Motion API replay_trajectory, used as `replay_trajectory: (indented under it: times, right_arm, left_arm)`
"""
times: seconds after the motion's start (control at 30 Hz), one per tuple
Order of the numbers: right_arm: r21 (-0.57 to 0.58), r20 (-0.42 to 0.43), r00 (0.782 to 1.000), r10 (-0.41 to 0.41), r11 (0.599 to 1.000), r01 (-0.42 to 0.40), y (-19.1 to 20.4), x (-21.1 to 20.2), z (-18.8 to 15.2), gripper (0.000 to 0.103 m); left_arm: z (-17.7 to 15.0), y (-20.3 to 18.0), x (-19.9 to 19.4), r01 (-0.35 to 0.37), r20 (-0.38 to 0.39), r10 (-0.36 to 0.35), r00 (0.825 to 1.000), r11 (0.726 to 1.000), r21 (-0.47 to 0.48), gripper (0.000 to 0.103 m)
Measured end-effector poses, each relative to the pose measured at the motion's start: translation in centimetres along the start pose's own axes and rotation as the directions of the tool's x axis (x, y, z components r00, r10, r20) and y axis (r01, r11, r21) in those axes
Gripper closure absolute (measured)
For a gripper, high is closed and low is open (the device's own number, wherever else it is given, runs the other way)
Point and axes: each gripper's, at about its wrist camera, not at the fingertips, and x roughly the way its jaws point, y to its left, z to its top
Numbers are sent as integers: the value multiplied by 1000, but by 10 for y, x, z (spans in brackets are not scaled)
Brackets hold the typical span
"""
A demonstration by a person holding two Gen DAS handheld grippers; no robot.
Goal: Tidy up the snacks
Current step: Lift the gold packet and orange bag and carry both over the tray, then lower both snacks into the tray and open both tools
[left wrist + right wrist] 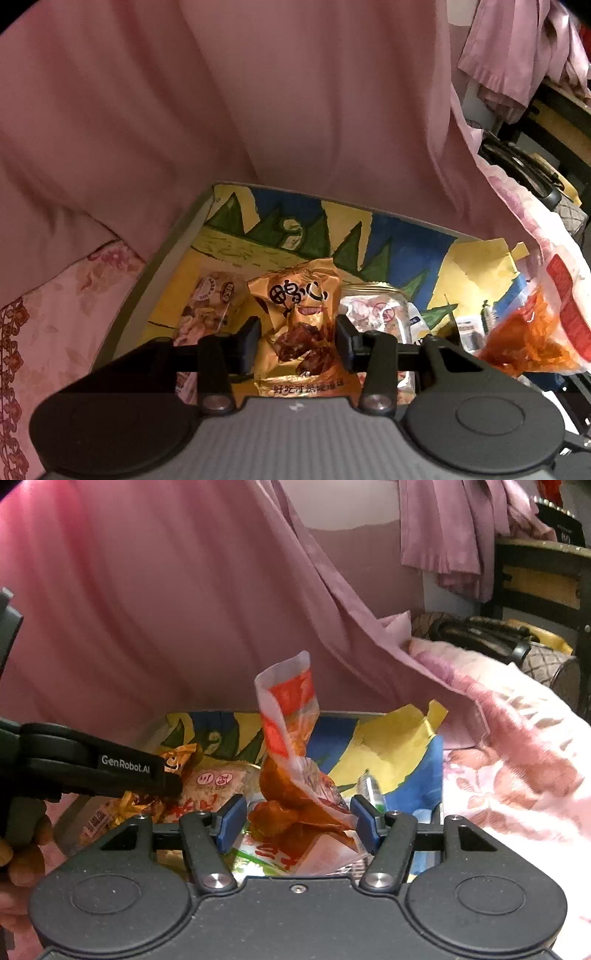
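Note:
A golden snack packet (299, 314) with black characters lies on the painted table (402, 236), between the fingers of my left gripper (297, 341), whose jaws stand apart on either side of it. A clear-and-red bag of orange snacks (291, 760) stands upright between the fingers of my right gripper (299, 819), whose jaws are wide apart, though the bag stays up; it also shows at the right of the left wrist view (532, 332). The left gripper's arm (96, 768) reaches in from the left in the right wrist view.
Other packets lie around: a clear nut pack (207, 310), a pale pink pack (376, 314), a white noodle pack (214, 786), a green-and-red packet (266, 853). Pink curtain (258, 92) hangs behind the table. Floral bedding (517, 775) lies on the right.

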Motion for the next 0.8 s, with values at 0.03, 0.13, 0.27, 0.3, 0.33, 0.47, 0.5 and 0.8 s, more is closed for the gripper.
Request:
replay_trajectory:
  times: [0.03,0.13,0.27,0.3,0.33,0.47,0.5,0.8]
  right_arm:
    - [-1,-6,1000,-1,1000,1,1,3,0,39]
    - [9,-25,1000,3,1000,-2,3,10,-1,39]
    - [-18,-40,999,0,1000,-1,8,18,-4,39]
    - [-21,-45,999,-1,1000,0,8,20,-5,39]
    - [-24,-48,999,-2,1000,1,8,21,-6,39]
    - [-36,-63,998,-10,999,7,9,25,-7,38]
    - [-37,-62,998,-10,999,7,9,25,-7,38]
    - [-31,-59,998,-16,999,14,9,24,-7,35]
  left_arm:
    - [1,0,1,-7,1,7,1000,1000,1,56]
    - [6,3,4,-17,-1,17,1000,1000,-16,55]
    - [9,8,9,-29,-9,28,1000,999,-39,55]
    - [9,9,10,-31,-10,30,999,999,-39,55]
    - [9,9,11,-33,-11,33,999,999,-40,55]
    - [8,10,13,-36,-5,36,999,998,-55,53]
    - [7,10,12,-36,-3,36,999,998,-55,53]
    - [6,9,10,-42,4,42,999,998,-54,49]
